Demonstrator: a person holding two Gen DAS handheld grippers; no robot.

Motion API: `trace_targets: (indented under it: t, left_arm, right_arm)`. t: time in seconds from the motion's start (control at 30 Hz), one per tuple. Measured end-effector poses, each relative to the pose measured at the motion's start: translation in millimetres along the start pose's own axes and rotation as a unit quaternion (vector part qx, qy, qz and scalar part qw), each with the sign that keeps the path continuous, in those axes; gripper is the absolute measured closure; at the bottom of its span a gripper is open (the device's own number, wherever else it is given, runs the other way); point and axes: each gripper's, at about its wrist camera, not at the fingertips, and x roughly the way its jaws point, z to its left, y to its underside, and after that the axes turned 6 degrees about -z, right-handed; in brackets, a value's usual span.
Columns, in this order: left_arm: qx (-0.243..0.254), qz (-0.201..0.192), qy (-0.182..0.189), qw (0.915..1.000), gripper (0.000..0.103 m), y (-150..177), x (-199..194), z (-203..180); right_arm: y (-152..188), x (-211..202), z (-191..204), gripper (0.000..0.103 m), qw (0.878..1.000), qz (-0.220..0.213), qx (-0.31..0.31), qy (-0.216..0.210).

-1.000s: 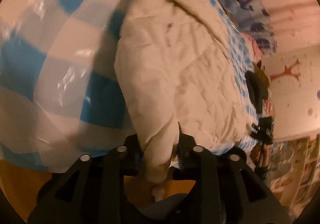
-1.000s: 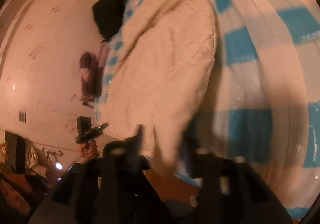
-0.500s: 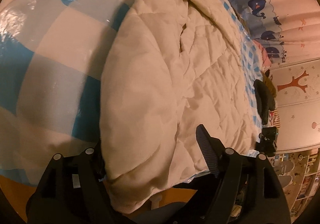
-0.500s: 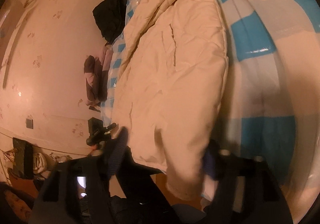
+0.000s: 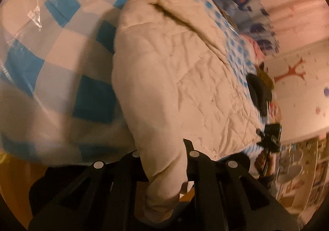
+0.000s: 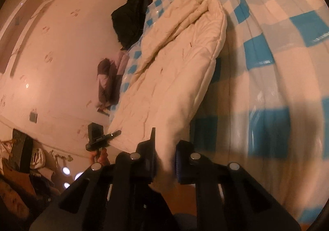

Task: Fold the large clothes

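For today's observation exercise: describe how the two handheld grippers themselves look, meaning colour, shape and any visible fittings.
Both the left gripper and the right gripper are matt black, with angular frames that have triangular cut-outs and round silver pins at the joints. The right one's fingers carry ribbed blue pads. No cables or sleeves show.

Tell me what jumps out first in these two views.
A big cream quilted padded jacket lies spread across the blue-and-white checked cover, filling the middle of both views. Each claw grips a near corner of its hem: the left claw is closing on one, while the right claw pinches the other. A black garment is heaped at the far edge by the wall.
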Motion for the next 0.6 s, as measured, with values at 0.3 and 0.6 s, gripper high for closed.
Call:
trace_targets:
  t: [0.3,0.6]
  left_arm:
    - [-0.045,0.041,-0.038,0.9974,0.032,6,39,20]
    - [-0.028,0.024,-0.030,0.9989,0.089,14,46,9]
  right_arm:
    - [-5,37,-32,0.037,0.995,0.063,0.046,0.059]
    - [-5,44,-19,0.086,0.998,0.036,0.018,0.037]
